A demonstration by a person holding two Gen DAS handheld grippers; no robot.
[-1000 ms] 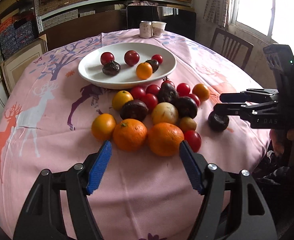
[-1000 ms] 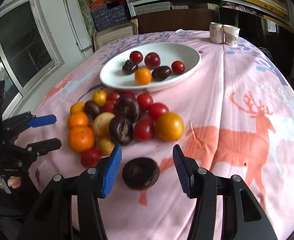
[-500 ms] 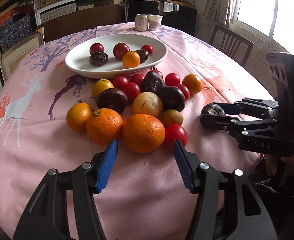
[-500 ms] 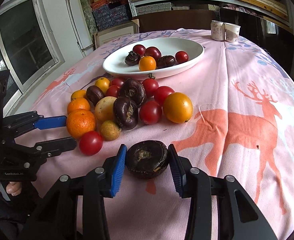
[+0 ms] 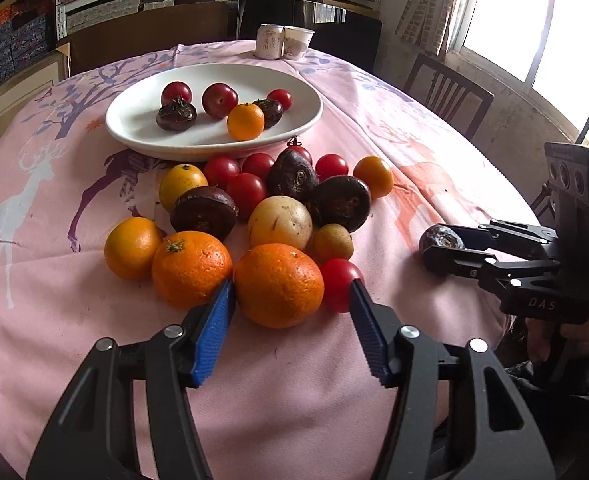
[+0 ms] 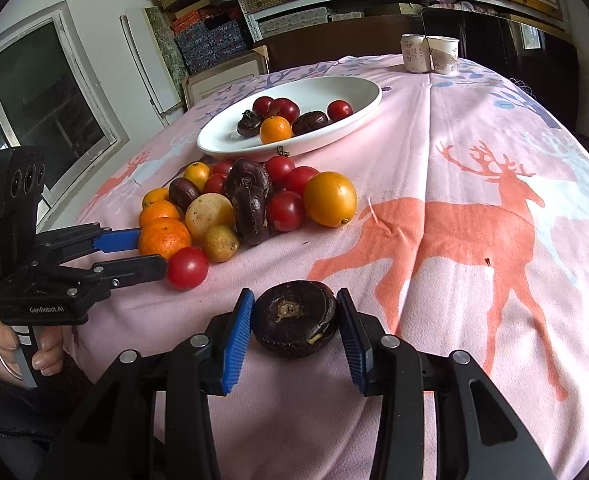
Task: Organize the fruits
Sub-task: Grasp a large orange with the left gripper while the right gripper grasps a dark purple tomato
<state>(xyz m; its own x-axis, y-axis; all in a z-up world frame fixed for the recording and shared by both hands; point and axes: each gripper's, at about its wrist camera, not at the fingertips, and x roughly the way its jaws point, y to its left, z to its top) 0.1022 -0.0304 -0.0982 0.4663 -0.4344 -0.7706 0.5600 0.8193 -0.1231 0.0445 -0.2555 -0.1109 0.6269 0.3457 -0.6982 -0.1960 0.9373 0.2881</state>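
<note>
A pile of fruits lies on the pink tablecloth: oranges, red tomatoes, dark water chestnuts, a yellow fruit. A white plate behind it holds several fruits. My left gripper is open, its blue pads on either side of the nearest orange, apart from it. My right gripper is shut on a dark water chestnut near the table's front edge; it also shows in the left wrist view.
A can and a paper cup stand at the far edge of the table. A wooden chair stands at the right. Shelves with boxes fill the back wall.
My right gripper closed on the dark water chestnut. My left gripper moved forward to the nearest orange and now straddles it.
</note>
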